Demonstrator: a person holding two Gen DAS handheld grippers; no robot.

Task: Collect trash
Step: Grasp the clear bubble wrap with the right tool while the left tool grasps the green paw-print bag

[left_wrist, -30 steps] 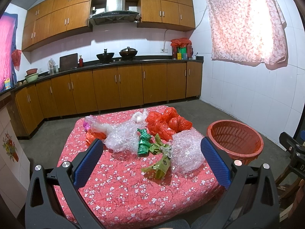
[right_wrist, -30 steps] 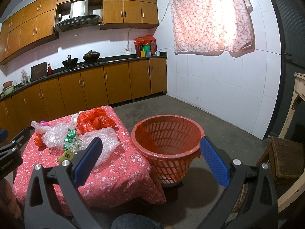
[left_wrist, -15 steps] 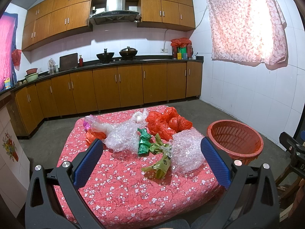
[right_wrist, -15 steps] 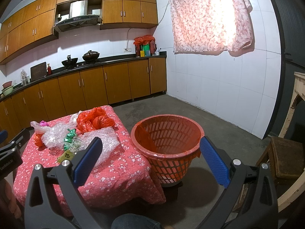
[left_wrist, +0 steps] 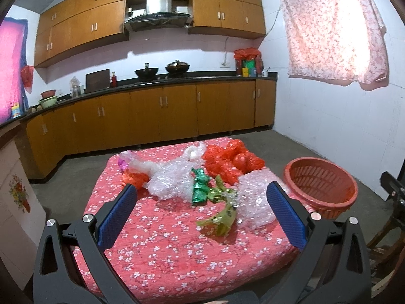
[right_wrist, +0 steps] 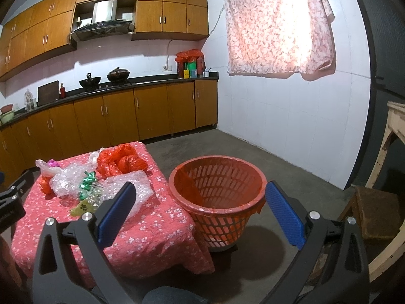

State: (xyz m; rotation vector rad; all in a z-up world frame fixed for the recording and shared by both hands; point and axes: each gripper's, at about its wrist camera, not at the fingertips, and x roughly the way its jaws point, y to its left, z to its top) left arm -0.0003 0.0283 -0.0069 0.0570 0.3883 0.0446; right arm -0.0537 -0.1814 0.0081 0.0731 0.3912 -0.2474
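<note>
Trash lies heaped mid-worktop (left_wrist: 157, 243) in the left view: bubble wrap (left_wrist: 172, 179), red bags (left_wrist: 227, 162) and green wrappers (left_wrist: 201, 187), beyond the left claw (left_wrist: 202, 217), which is spread wide and empty. Light film could likely snag neighbours or slip a shallow pinch. The right view alone shows inside the basket (right_wrist: 217, 190) on the floor beside the worktop, with the right claw (right_wrist: 200, 212) also apart and empty.

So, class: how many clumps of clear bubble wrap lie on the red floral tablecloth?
2. One clump of clear bubble wrap lies mid-table, left of the green foil wrappers; the other sits at the table's right edge, nearest the orange plastic basket. More may hide under the bags.
</note>
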